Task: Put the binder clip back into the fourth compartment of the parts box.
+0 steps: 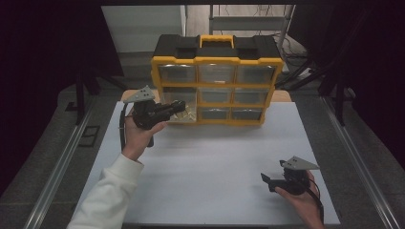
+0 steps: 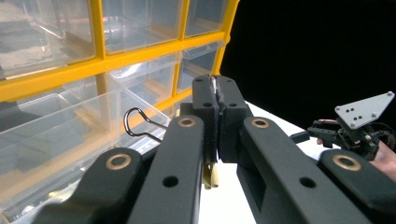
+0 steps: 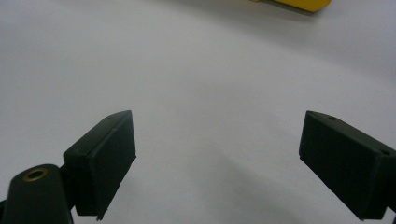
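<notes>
A yellow and black drawer cabinet point(image 1: 216, 60) with several clear drawers stands at the back of the white table point(image 1: 215, 157). Its bottom left drawer point(image 1: 184, 116) is pulled out. My left gripper point(image 1: 178, 106) hovers over that drawer, with its jaws pressed together on a small clip. In the left gripper view the clip's black wire loop point(image 2: 140, 122) sticks out beside the left gripper point(image 2: 215, 83) and a brass-coloured piece point(image 2: 210, 176) hangs below the jaws. My right gripper point(image 1: 265, 179) rests open near the table's front right, with nothing between its fingers point(image 3: 105, 154).
The cabinet's yellow frame point(image 2: 116, 58) and the open clear drawer point(image 2: 56, 140) lie close to my left gripper. Metal rails point(image 1: 62, 157) run along both sides of the table. The right gripper point(image 2: 303, 136) and its grey plate appear far off in the left gripper view.
</notes>
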{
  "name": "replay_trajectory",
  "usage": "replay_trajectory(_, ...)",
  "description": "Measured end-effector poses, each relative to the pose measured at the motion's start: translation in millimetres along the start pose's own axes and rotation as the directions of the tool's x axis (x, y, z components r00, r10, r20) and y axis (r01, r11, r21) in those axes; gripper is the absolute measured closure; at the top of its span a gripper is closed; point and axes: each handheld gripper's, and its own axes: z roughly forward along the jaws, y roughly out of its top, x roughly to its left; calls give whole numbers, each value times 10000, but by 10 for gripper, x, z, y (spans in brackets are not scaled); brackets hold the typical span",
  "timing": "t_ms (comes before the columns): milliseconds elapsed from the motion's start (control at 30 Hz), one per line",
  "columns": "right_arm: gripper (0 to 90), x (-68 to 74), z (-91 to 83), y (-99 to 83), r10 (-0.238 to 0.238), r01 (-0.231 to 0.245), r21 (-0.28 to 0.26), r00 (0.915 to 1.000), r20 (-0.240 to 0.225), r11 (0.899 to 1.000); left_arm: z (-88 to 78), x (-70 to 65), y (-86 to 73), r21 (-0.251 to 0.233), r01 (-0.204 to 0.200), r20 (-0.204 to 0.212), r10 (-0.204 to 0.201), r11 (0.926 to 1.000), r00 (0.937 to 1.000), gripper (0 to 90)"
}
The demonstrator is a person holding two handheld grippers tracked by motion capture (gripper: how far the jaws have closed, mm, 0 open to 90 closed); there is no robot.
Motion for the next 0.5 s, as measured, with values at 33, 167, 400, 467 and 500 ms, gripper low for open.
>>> replay_trajectory(33, 114, 0, 0, 0, 0, 0, 0, 10000, 0, 10000, 1, 3, 8, 6, -3, -18, 3, 10000, 10000, 885)
replay_trajectory(167, 114, 1, 0, 0, -14, 14, -1, 10000, 7, 10000, 8, 18, 36, -11, -16, -101, 16, 10000, 9999, 885)
replay_trajectory(400, 115, 2, 6, 0, -61, 61, 25, 10000, 46, 10000, 15, 80, 81, 15, 52, -323, -52, 10000, 9995, 885)
replay_trajectory(467, 115, 0, 6, 0, -62, 62, 24, 10000, 39, 10000, 17, 99, 99, 22, 32, -415, -31, 10000, 9991, 885)
replay_trajectory(500, 115, 0, 6, 0, -62, 62, 24, 10000, 39, 10000, 20, 108, 109, 19, 42, -469, -41, 10000, 9989, 885)
